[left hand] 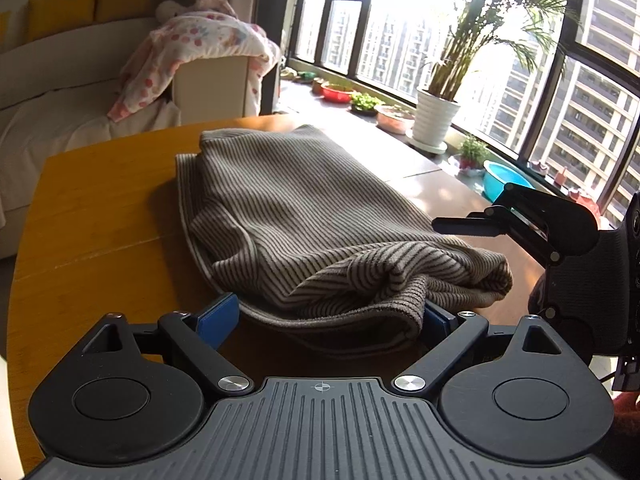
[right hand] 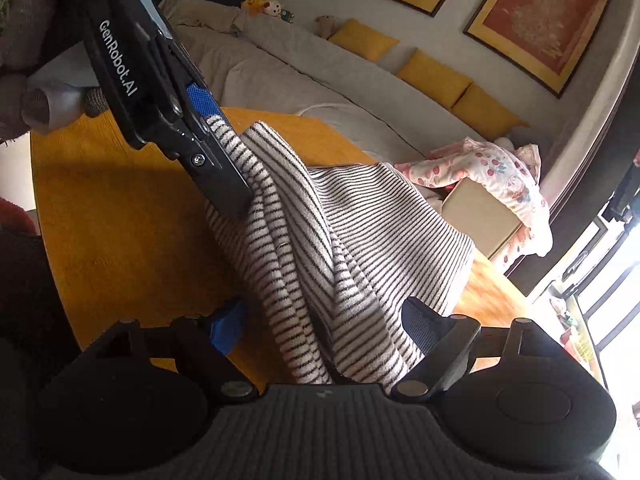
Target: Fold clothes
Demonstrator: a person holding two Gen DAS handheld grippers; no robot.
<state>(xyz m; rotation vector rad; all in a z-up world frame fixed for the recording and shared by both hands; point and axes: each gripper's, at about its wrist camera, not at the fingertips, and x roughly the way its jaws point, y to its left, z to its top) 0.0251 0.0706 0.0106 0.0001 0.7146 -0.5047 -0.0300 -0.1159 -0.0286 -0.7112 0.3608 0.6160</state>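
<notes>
A brown-and-cream striped garment lies folded lengthwise on the orange wooden table. Its rumpled near end sits between the wide-apart blue pads of my left gripper, which is open. My right gripper hovers at the garment's right side. In the right wrist view the striped garment bunches up in folds and runs between the spread fingers of the right gripper, open, with a gap at its left pad. The left gripper reaches in from the upper left at the cloth's far corner.
A beige sofa with yellow cushions stands behind the table. A pink floral blanket is draped over a box. Along the window ledge stand a potted palm, small plant bowls and a blue basin. Bare table lies left of the garment.
</notes>
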